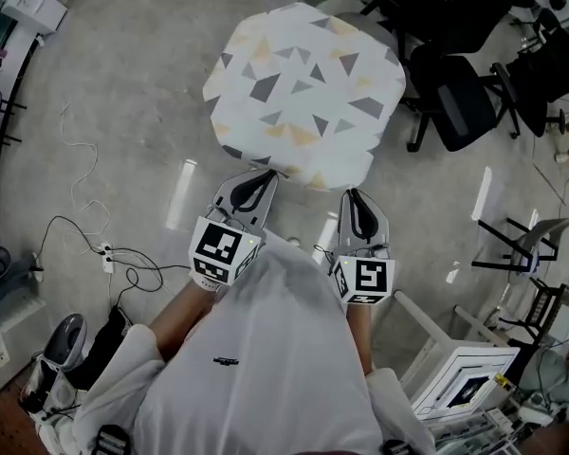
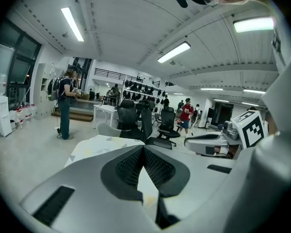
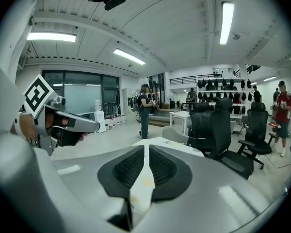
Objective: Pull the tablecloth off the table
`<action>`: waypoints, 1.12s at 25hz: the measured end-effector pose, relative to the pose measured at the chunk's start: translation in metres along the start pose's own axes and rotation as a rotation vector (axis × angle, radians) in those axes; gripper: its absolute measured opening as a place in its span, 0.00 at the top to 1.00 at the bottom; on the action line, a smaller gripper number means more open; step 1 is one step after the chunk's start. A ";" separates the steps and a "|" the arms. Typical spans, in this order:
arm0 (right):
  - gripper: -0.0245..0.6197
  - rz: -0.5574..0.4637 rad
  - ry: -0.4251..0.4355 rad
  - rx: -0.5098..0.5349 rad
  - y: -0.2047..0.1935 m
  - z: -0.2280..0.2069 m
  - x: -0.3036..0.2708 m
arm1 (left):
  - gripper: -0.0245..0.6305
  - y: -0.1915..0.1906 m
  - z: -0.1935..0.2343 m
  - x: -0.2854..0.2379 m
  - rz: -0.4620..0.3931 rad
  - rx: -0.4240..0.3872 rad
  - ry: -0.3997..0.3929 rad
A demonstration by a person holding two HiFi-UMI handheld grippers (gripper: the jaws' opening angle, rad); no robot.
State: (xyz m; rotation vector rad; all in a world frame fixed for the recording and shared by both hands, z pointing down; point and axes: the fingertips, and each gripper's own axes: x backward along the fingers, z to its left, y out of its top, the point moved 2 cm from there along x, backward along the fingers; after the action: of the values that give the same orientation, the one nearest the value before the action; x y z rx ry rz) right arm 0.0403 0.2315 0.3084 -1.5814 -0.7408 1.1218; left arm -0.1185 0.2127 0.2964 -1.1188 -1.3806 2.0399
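- Head view: the cloth point(image 1: 303, 93) covers the worktop. The left tool point(image 1: 258, 180) and right tool point(image 1: 354, 202) both meet the cloth's near edge.
- Left gripper view: the left tool point(image 2: 143, 149) is pinched tight on the edge of the cloth point(image 2: 97, 147).
- Right gripper view: the right tool point(image 3: 146, 149) is clamped on the edge of the cloth point(image 3: 167, 142).

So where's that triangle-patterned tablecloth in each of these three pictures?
Head view: tablecloth at upper centre, draped over the table, with its near edge at both grippers.
Left gripper view: lower centre-left, beyond the left gripper, whose fingers pinch its edge.
Right gripper view: lower centre, beyond the right gripper, also pinched.
Shared landmark: black office chairs behind the table.
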 end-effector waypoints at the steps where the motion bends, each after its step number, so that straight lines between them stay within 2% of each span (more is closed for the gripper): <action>1: 0.91 0.001 -0.005 0.007 0.009 0.000 -0.014 | 0.95 0.006 0.013 -0.008 0.004 0.003 -0.010; 8: 0.85 0.016 -0.068 0.033 0.058 0.007 -0.097 | 0.95 0.049 0.103 -0.038 -0.039 0.036 -0.031; 13: 0.82 0.045 -0.123 0.028 0.069 0.002 -0.131 | 0.95 0.061 0.144 -0.063 -0.027 0.037 -0.075; 21: 0.80 0.053 -0.160 -0.001 0.073 -0.026 -0.151 | 0.95 0.072 0.137 -0.102 0.005 0.025 -0.171; 28: 0.79 0.063 -0.155 -0.046 0.070 -0.070 -0.167 | 0.95 0.086 0.121 -0.139 0.032 0.011 -0.188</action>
State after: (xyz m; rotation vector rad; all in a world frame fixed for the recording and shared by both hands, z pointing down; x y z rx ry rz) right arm 0.0373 0.0380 0.2947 -1.5779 -0.8289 1.2923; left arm -0.1288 0.0099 0.2921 -0.9710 -1.4457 2.2206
